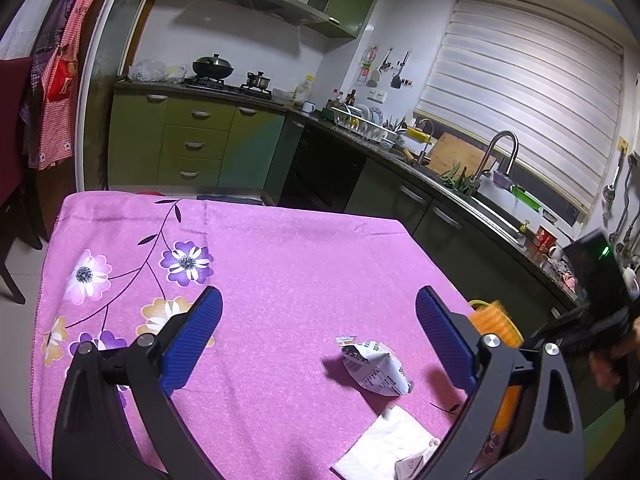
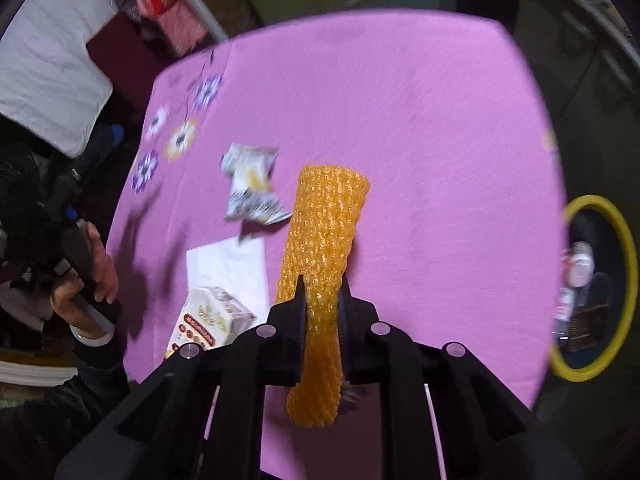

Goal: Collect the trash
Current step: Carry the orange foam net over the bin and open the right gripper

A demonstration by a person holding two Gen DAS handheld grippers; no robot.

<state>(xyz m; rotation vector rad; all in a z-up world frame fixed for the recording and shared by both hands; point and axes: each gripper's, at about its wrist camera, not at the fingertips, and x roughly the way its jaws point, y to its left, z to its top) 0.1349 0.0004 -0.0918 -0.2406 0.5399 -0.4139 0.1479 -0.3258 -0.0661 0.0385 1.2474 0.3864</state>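
Observation:
My right gripper (image 2: 322, 286) is shut on an orange foam net sleeve (image 2: 324, 232) and holds it above the pink floral tablecloth (image 2: 440, 120). The sleeve also shows in the left wrist view (image 1: 494, 320), at the table's right edge. My left gripper (image 1: 319, 300) is open and empty above the cloth (image 1: 260, 248). A crumpled white snack wrapper (image 1: 376, 368) lies just ahead of it, nearer the right finger; it also shows in the right wrist view (image 2: 252, 190). A white napkin (image 1: 390, 446) (image 2: 230, 268) and a small printed packet (image 2: 210, 318) (image 1: 412, 466) lie close by.
A yellow-rimmed bin (image 2: 596, 288) with trash inside stands beside the table's right edge. Kitchen counter with sink (image 1: 480, 192) and green cabinets (image 1: 192, 136) lie beyond the table. A dark chair (image 1: 16, 152) stands at the left.

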